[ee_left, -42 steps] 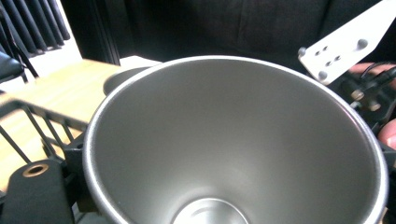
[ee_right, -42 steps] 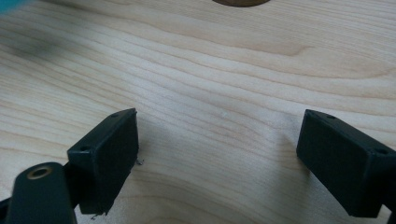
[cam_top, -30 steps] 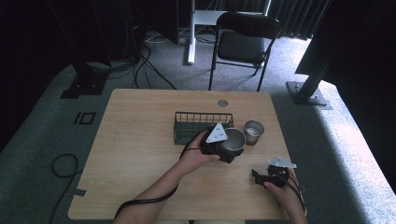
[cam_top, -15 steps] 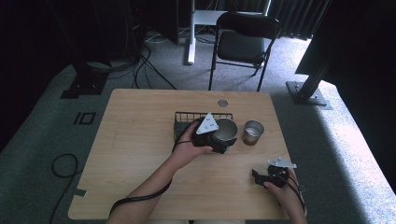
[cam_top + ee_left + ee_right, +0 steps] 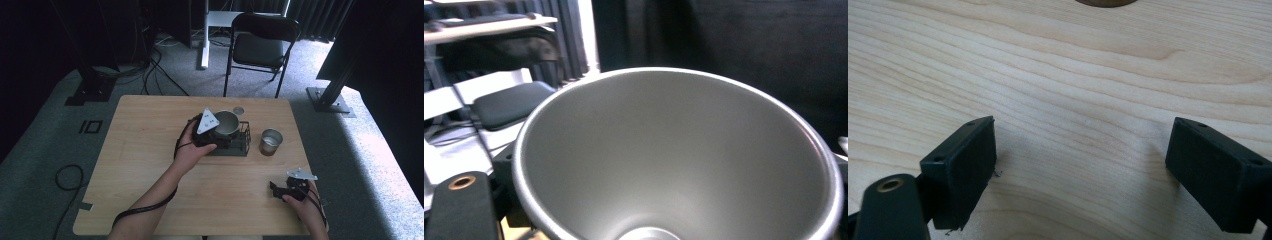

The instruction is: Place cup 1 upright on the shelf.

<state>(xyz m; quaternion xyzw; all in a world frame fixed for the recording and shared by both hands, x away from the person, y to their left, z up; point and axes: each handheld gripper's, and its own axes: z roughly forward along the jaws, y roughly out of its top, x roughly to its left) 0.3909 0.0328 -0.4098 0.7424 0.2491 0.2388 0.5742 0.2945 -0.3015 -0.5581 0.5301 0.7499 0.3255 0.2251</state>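
Two metal cups are in the high view: the left gripper (image 5: pixel 218 134) holds one cup (image 5: pixel 226 123) by its near-left side, over the black wire rack (image 5: pixel 243 145) that stands at the middle of the table (image 5: pixel 150 150), a little toward the far side. That cup sits just right of the gripper's grey plate, tilted, its mouth turned up and slightly toward the near side, and it hangs above the left half of the rack; whether its base touches the wires cannot be told. In the left gripper view the cup's (image 5: pixel 684 160) grey inside looms just ahead of the camera, with the rim curving across from left to right, so the jaws are closed on its wall and mostly hidden behind it. A second cup (image 5: pixel 270 141) stands upright on the table just right of the rack, apart from both grippers. The right gripper (image 5: pixel 278 188) rests low at the near right of the table, well apart from the rack and from both cups. In the right gripper view its gripper (image 5: pixel 1080 165) has its jaws spread wide over bare wood with nothing between them.
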